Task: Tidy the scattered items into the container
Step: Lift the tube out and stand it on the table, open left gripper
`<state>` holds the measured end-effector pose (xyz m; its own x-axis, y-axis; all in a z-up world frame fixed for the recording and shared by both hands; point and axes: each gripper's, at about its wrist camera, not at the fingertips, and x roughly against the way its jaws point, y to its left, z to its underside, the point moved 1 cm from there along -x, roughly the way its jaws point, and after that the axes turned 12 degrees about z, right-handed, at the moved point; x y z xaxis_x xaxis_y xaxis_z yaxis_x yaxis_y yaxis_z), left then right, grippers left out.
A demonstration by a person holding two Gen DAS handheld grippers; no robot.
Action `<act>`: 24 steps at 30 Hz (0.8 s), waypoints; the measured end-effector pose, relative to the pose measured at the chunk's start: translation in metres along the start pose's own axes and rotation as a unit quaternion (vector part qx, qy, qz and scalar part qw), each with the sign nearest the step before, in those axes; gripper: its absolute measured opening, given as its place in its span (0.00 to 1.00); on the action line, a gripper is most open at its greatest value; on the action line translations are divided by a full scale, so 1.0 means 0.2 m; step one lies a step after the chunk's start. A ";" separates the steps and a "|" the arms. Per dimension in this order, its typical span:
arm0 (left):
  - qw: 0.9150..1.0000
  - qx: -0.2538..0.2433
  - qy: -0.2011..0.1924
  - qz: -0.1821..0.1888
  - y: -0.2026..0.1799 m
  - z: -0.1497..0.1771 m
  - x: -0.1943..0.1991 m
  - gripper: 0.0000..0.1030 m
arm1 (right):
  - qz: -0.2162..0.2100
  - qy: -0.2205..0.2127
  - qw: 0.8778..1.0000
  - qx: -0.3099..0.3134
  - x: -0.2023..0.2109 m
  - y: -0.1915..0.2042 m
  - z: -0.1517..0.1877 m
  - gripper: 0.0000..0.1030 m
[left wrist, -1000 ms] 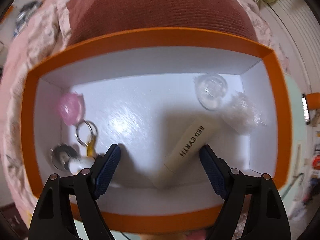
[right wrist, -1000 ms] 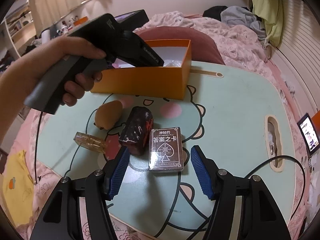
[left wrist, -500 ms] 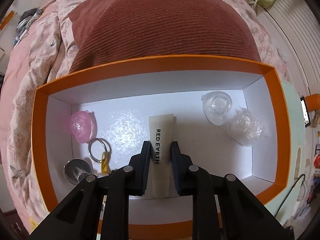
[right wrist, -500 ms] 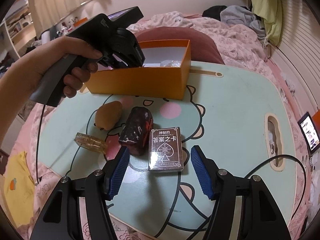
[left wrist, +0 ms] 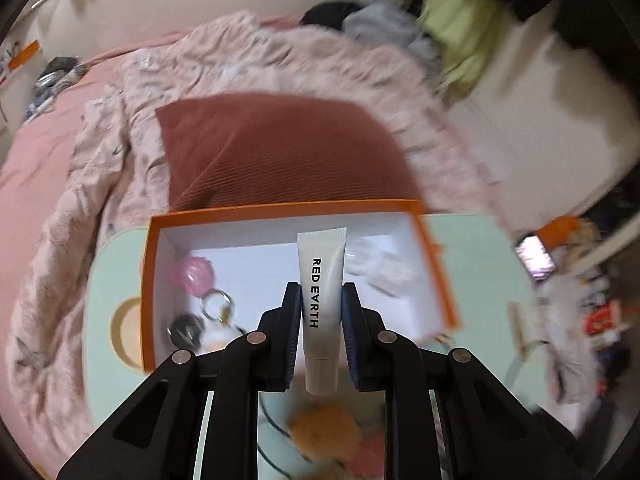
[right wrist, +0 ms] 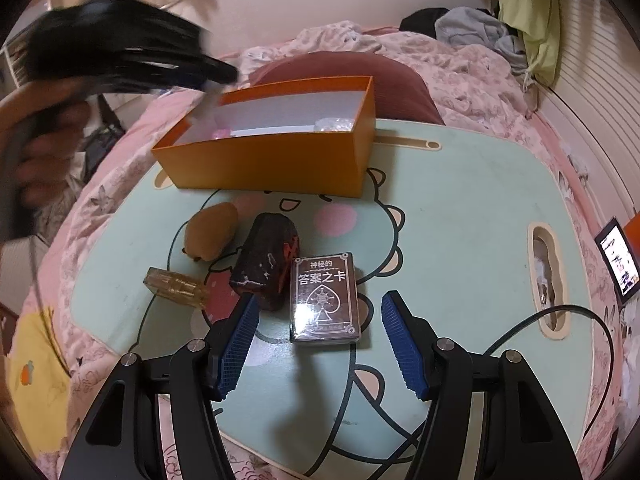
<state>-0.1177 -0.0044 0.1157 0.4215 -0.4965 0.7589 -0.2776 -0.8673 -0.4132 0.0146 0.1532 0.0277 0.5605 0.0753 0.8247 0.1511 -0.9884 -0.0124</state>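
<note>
Held the white tube (left wrist: 321, 296) pinched in left gripper (left wrist: 320, 308) above orange box (left wrist: 436, 264); right gripper (right wrist: 316, 330) spread around card deck (right wrist: 325, 298) on table (right wrist: 460, 208), probably needing closure next.

Surroundings: bed, bedding, lap table.
Mint-green lap table (right wrist: 460, 208) with a printed cartoon animal and a cut-out handle slot (right wrist: 546, 280) rests on pink floral bedding (right wrist: 460, 80). A rust-red corduroy pillow (left wrist: 280, 148) lies just behind the table. Dark, grey and yellow-green clothes (right wrist: 500, 20) are heaped at the far wall. A lit phone screen (right wrist: 618, 262) stands at the table's right edge; a black cable (right wrist: 568, 312) crosses the near right corner.
</note>
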 end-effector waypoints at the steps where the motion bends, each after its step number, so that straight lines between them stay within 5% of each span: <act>1: 1.000 -0.003 -0.007 0.014 -0.03 0.04 0.03 0.20 | -0.001 0.001 1.000 -0.002 0.00 0.00 0.00 0.62; 6: 0.999 0.011 -0.018 0.036 -0.01 0.28 0.09 0.21 | 0.003 0.002 1.000 -0.008 0.00 -0.01 -0.01 0.62; 11: 0.998 0.040 -0.008 -0.040 0.18 0.53 0.05 0.21 | 0.002 0.001 1.000 -0.010 0.00 -0.02 -0.02 0.62; 14: 0.998 0.069 0.003 -0.008 0.24 0.62 0.00 0.21 | 0.002 0.001 1.000 -0.010 0.00 -0.01 -0.03 0.62; 17: 0.996 0.082 -0.003 -0.016 0.26 0.64 -0.04 0.21 | 0.002 0.000 1.000 -0.010 0.00 -0.01 -0.03 0.62; 24: 0.994 0.064 -0.021 -0.081 0.19 0.73 -0.03 0.60 | 0.002 -0.003 1.000 0.002 0.02 0.03 -0.05 0.62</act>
<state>-0.0054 -0.0407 0.0226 0.4874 -0.3490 0.8004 -0.0915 -0.9320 -0.3507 0.0097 0.1468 0.0362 0.5664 0.0715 0.8210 0.1516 -0.9883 -0.0186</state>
